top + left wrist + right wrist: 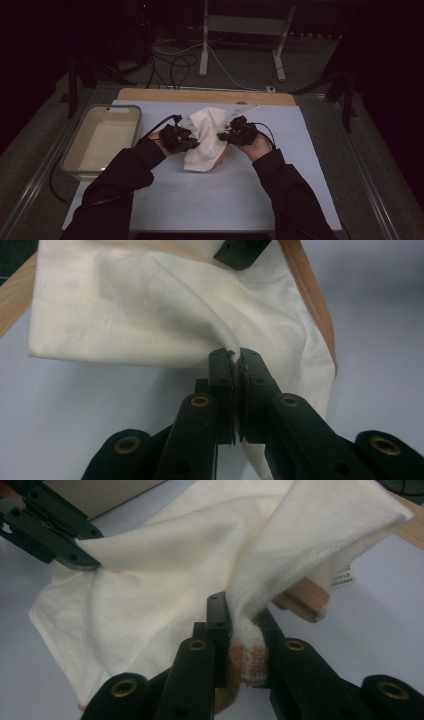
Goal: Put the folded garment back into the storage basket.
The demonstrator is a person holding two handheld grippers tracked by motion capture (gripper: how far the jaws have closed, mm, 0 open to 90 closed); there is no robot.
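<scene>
A white cloth [205, 137] lies bunched at the middle of the pale blue mat [210, 190], draped over a tan object [223, 156]. My left gripper [193, 142] is shut on a fold at the cloth's left side; in the left gripper view its tips [233, 357] pinch the cloth [135, 305] beside a stitched tan strap [312, 295]. On the cloth's right side, my right gripper [223, 136] is shut on it. The right gripper view has its tips [240, 612] closed on a raised fold of cloth [165, 580], with a tan edge [302, 600] and a small label [342, 576] beneath.
A beige plastic bin [70, 162] stands at the table's left edge. A wooden board [200, 95] runs along the mat's far side. Cables and a white stand [204, 45] are on the floor beyond the table.
</scene>
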